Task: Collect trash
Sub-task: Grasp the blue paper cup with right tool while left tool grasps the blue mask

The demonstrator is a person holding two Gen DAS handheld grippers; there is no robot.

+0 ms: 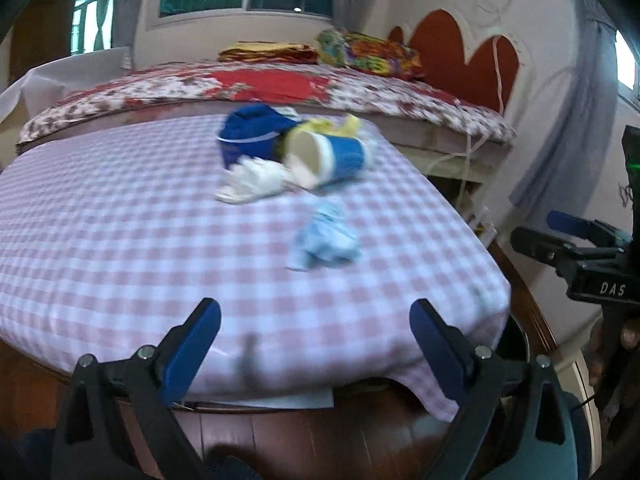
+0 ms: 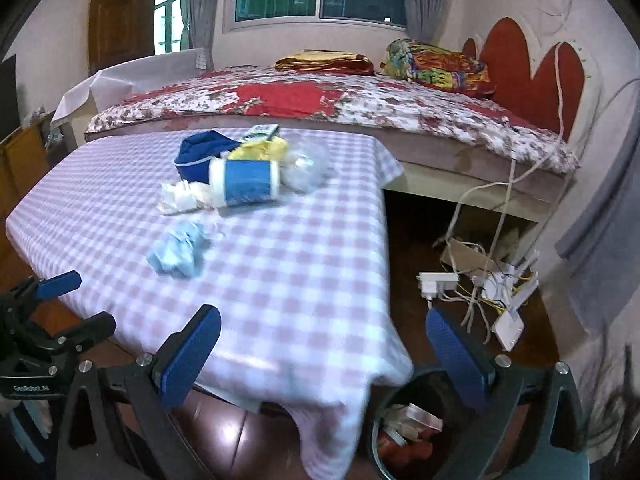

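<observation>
Two views, both tongs empty. Left wrist: left tongs point(image 1: 316, 334) spread wide at near edge of pink-checked cloth-covered desk point(image 1: 120, 240); crumpled pale-blue tissue wad point(image 1: 325, 240) lies ahead, apart from far pile with tipped blue-and-white paper cup point(image 1: 332, 158). Right wrist: right tongs point(image 2: 324, 340) spread over desk corner; round dark bin with trash point(image 2: 404, 428) on floor below. Wad likely light, soft, crushable: pinch across bulk. Cup thin, may roll: grip by rim.

tablecloth point(image 2: 288, 280): we see matt checked cloth
floor point(image 2: 224, 436): glossy dark wood
cup point(image 2: 246, 186): smooth paper
</observation>
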